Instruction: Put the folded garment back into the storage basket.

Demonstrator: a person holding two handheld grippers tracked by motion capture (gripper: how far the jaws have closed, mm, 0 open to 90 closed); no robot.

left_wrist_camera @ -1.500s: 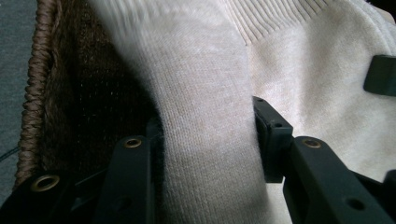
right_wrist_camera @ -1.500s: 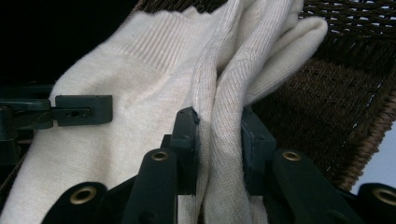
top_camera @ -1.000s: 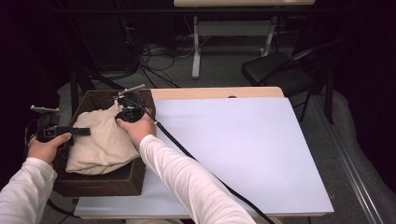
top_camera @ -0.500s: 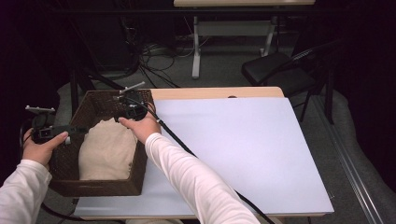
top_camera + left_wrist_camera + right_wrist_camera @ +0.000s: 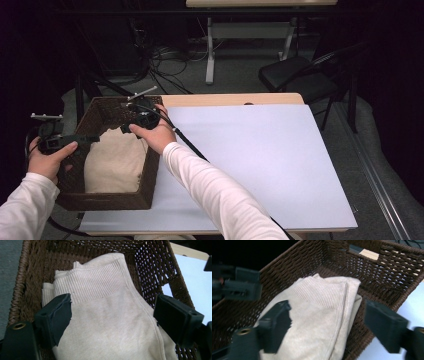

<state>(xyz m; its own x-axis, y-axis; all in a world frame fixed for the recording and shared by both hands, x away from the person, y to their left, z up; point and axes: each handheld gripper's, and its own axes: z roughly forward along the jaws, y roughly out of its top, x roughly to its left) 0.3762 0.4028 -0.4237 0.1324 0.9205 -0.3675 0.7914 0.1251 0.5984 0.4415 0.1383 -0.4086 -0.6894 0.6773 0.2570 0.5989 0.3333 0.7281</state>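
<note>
Leftmost, sitting at the table's left edge: a dark brown wicker basket (image 5: 107, 200), with a folded beige sweater (image 5: 116, 162) lying inside on its floor. Hovering over the basket's left wall — the left gripper (image 5: 92, 139), held in the person's left hand (image 5: 50, 159), jaws pointing rightward across the basket. Showing both black jaws standing wide apart in the left gripper view, gripping nothing, with the sweater (image 5: 112, 322) spreading beneath and between them and its ribbed band (image 5: 92, 286) lying toward the far wall of the basket (image 5: 155, 270).

Moving rightward, hanging over the basket's far right corner: the right gripper (image 5: 125, 129), held in the right hand (image 5: 155, 135), a black cable (image 5: 192, 150) trailing back along the white sleeve. Likewise gaping open in the right gripper view — jaws well apart and empty, the sweater (image 5: 317, 320) lying below them against the woven wall (image 5: 387, 277), the left gripper (image 5: 257, 291) blurring in at the left edge.

Further right, stretching out bare: a white sheet (image 5: 260, 165) covering the wooden table (image 5: 230, 99). Beyond the table's far right corner, standing on the grey floor, a black folding chair (image 5: 295, 75).
</note>
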